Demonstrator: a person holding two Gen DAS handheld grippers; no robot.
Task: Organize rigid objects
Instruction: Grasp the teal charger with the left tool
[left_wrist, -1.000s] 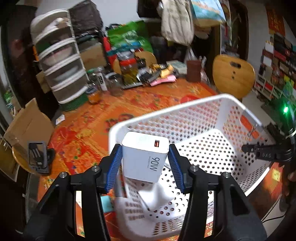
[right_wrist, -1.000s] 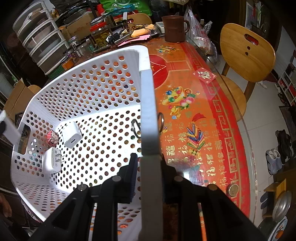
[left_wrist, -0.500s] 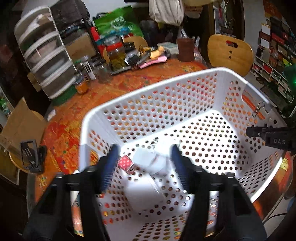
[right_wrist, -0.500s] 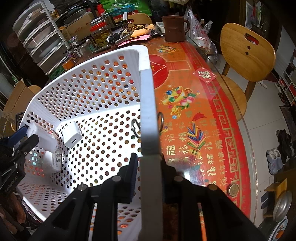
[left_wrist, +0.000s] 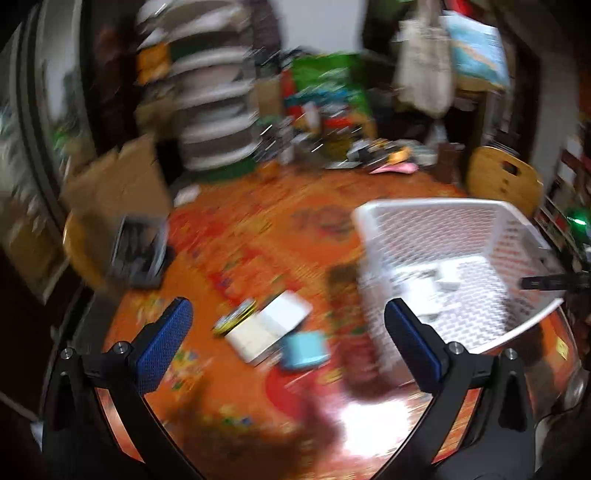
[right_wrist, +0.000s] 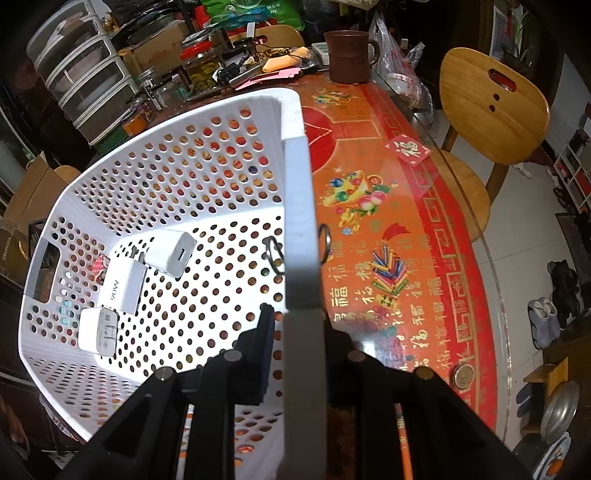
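Note:
My right gripper (right_wrist: 303, 321) is shut on the near rim of the white perforated basket (right_wrist: 295, 184). On the basket floor lie a white 90W charger (right_wrist: 123, 286), a smaller white charger (right_wrist: 170, 253) and a third white plug (right_wrist: 98, 332). The left wrist view is blurred by motion. There my left gripper (left_wrist: 286, 314) hangs over the table left of the basket (left_wrist: 443, 206), its jaws opening wide with nothing between them. Below it lie a white box (left_wrist: 273, 325), a small blue box (left_wrist: 304, 349) and a yellow-and-black item (left_wrist: 234, 319).
The table carries a red and orange patterned cloth (right_wrist: 388, 229). At its far end stand a brown mug (right_wrist: 349, 55), jars and stacked drawers (right_wrist: 85, 77). A wooden chair (right_wrist: 491, 110) stands to the right. A cardboard box (left_wrist: 118, 184) and a black device (left_wrist: 136, 251) are at the left.
My left gripper let the 90W charger go into the basket, opened wide and swung left, out of the basket, over the loose boxes. The right gripper kept its hold on the rim.

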